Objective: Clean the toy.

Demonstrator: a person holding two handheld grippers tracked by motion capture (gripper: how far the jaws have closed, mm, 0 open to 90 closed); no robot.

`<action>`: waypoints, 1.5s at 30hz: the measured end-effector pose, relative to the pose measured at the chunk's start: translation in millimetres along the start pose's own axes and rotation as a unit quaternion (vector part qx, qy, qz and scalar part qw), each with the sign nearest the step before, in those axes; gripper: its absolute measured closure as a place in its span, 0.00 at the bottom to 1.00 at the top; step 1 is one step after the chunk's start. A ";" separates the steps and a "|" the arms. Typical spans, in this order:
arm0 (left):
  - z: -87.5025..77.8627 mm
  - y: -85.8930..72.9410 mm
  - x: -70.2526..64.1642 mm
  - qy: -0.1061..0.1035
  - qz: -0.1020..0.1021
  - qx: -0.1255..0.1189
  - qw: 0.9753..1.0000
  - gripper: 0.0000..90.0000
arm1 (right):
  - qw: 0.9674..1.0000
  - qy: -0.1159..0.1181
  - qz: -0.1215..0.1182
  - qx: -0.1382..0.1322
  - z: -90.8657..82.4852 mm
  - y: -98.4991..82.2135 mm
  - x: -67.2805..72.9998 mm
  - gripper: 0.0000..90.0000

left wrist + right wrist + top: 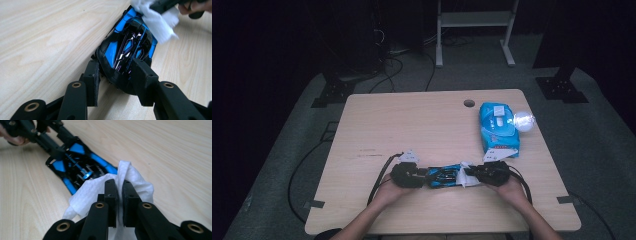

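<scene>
Near the lower middle of the high view, on the bare wooden table (412, 120): a blue and black toy car (443, 177) lying between two grippers. Left gripper (116, 72) clamped across one end of the toy car, jaws pressing its sides, seen at lower centre of the left gripper view. Right gripper (119, 195) pinched nearly shut on a white wipe (93, 188), bunched cloth resting against the other end of the car at centre of the right gripper view. Farther up at the right of the high view: a blue wipe pack (498, 129) flat on the table, with a small shiny ball (524, 120) just beside it at the edge. No earlier frame given, so nothing said of jaw motion.
</scene>
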State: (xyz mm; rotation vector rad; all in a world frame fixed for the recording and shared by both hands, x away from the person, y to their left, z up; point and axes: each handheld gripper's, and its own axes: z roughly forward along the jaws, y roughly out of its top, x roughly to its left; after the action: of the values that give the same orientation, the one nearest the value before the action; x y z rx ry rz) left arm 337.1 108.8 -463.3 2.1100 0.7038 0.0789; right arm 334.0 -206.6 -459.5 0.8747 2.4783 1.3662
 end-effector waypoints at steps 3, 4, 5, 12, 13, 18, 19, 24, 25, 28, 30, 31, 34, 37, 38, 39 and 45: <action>-1.4 -2.5 -5.6 0.012 0.021 -0.010 1.000 0.66 | 1.000 0.007 0.016 0.002 -3.6 -0.4 -6.6 0.85; -1.6 -3.3 -7.0 0.016 0.028 -0.013 0.999 0.66 | 1.000 0.007 0.021 0.005 -4.0 -1.5 -9.0 0.80; -1.7 -4.0 -8.2 0.018 0.031 -0.016 0.999 0.66 | 0.999 0.011 0.029 0.009 -3.9 -2.2 -10.8 0.78; -3.2 -8.4 -15.3 0.035 0.065 -0.030 0.997 0.65 | 0.996 0.050 0.061 0.030 2.2 -4.6 -22.8 0.57; -3.6 -9.0 -16.5 0.037 0.069 -0.031 0.996 0.65 | 0.996 0.060 0.065 0.033 3.3 -4.1 -25.0 0.56; -4.4 -11.8 -19.0 0.043 0.087 -0.039 0.995 0.65 | 0.992 0.098 0.070 0.047 10.5 1.1 -33.3 0.51; -4.6 -12.2 -19.6 0.045 0.091 -0.040 0.994 0.65 | 0.991 0.105 0.072 0.048 12.2 1.7 -34.5 0.50; -5.3 -14.3 -23.4 0.054 0.111 -0.045 0.991 0.65 | 0.985 0.135 0.090 0.050 18.3 1.1 -40.4 0.48; -5.4 -14.9 -24.3 0.056 0.116 -0.047 0.991 0.65 | 0.985 0.139 0.092 0.051 18.7 1.0 -40.9 0.48; -6.0 -16.9 -26.8 0.061 0.133 -0.051 0.988 0.65 | 0.980 0.160 0.104 0.057 20.8 0.5 -43.2 0.47; -6.0 -17.5 -27.8 0.063 0.134 -0.052 0.988 0.64 | 0.977 0.172 0.112 0.058 22.5 0.1 -43.9 0.49; -6.0 -17.7 -28.1 0.064 0.135 -0.053 0.987 0.64 | 0.976 0.178 0.110 0.057 22.8 0.0 -43.9 0.51; -6.1 -17.3 -28.2 0.062 0.136 -0.048 0.988 0.63 | 0.977 0.179 0.102 0.054 21.7 -0.2 -43.0 0.54; -5.6 -13.8 -24.1 0.040 0.115 -0.027 0.992 0.51 | 0.978 0.177 0.095 0.049 19.5 -2.1 -41.2 0.55; -4.7 -13.2 -21.8 0.035 0.101 -0.024 0.994 0.45 | 0.979 0.177 0.092 0.045 18.5 -3.1 -40.7 0.56; -4.3 -11.3 -16.5 0.026 0.081 -0.016 0.996 0.39 | 0.979 0.176 0.090 0.044 17.5 -3.7 -40.0 0.57; 2.7 2.8 6.6 -0.069 0.006 -0.008 0.998 0.31 | 0.985 0.161 0.049 0.034 11.3 -4.2 -29.6 0.59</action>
State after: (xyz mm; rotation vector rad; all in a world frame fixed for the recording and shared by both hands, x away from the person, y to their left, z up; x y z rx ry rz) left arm 344.7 108.9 -464.1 2.0823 0.6060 -0.0530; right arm 361.0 -217.1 -472.9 0.8578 2.7681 1.5761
